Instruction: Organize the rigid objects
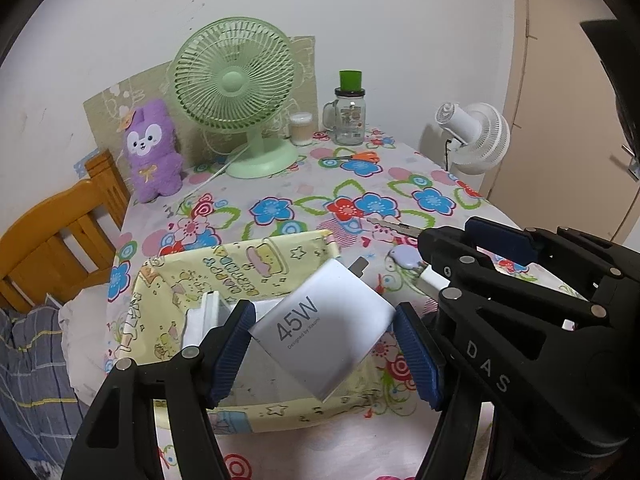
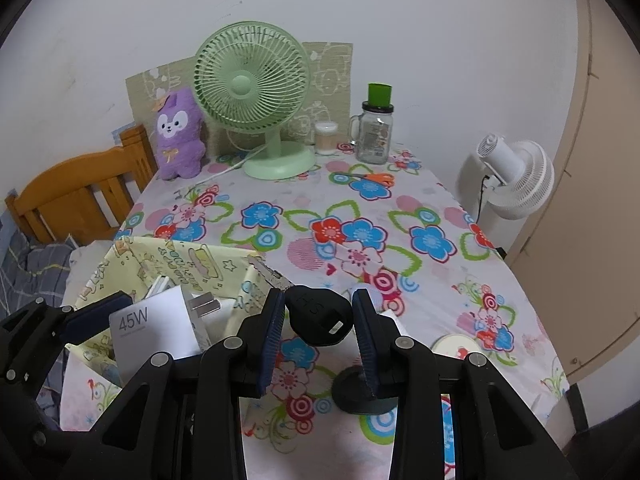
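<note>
Left gripper [image 1: 324, 344], bottom centre of the left wrist view: jaws set wide and clamped on one white 45W charger [image 1: 324, 332], blue pads pressing its two sides. Charger tilted, prongs toward upper right, held above one yellow cartoon-print fabric bin [image 1: 256, 264] that fills the lower centre of the frame. One other white item [image 1: 204, 316] lies inside the bin, just left of the left pad; too hidden to name.

Right gripper [image 2: 319, 320], bottom centre of the right wrist view: jaws drawn in as far as they go, gripping one key by its black head [image 2: 318, 316]. The metal blade [image 2: 268, 270] sticks out toward upper left, its tip over the bin's near corner. In the left wrist view this gripper enters from the right edge and covers part of the tablecloth, with a pale round tag [image 1: 404, 258] beside the key.

On the floral tablecloth [image 2: 400, 208] below the right gripper: one dark round object [image 2: 356, 396], partly hidden by the right pad, and one white disc [image 2: 456, 346].

Far end of table: one green desk fan [image 2: 252, 92], one purple plush toy [image 2: 178, 136], one glass mug jar with green cap [image 2: 374, 128], one cotton-swab tub [image 2: 326, 138], one pair of orange-handled scissors [image 2: 372, 178]. One white fan [image 2: 516, 176] stands off the table at right; one wooden chair [image 2: 76, 196] at left.
</note>
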Available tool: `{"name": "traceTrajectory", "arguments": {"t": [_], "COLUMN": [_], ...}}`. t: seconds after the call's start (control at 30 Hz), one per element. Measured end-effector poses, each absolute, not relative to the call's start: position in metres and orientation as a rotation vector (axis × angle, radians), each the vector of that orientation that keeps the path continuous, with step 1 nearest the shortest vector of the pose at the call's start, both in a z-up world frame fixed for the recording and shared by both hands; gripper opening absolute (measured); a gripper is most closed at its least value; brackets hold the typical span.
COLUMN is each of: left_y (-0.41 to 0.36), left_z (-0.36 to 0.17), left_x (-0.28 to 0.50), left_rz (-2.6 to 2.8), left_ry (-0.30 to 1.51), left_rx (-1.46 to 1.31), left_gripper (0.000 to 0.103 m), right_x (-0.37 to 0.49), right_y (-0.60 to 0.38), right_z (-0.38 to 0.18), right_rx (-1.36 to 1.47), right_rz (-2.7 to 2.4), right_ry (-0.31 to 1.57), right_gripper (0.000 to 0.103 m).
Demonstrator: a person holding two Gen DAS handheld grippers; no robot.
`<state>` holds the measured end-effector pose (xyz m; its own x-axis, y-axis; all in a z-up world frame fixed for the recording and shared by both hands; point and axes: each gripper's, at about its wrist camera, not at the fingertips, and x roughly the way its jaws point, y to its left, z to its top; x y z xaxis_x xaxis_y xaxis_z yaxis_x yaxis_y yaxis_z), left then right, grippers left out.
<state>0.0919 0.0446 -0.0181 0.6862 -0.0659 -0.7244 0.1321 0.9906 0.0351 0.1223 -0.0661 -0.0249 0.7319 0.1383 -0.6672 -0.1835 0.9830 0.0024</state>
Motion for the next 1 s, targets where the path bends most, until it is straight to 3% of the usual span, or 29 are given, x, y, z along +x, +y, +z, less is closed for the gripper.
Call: {"name": "traceTrajectory", "arguments": {"t": [1.0], "left_y": [0.097], "left_z": [-0.05], "left_x": [0.115], "left_rz": [-0.042], "left_ry": [0.898], "left_rx": [0.065], "left_gripper": [0.073], "right_x": [0.14], "right_y": [-0.001], "right_z": [-0.043], "right_rx": [-0.107], "right_rz": [0.279], "right_ry": [0.765], "right_gripper": [0.038]}}
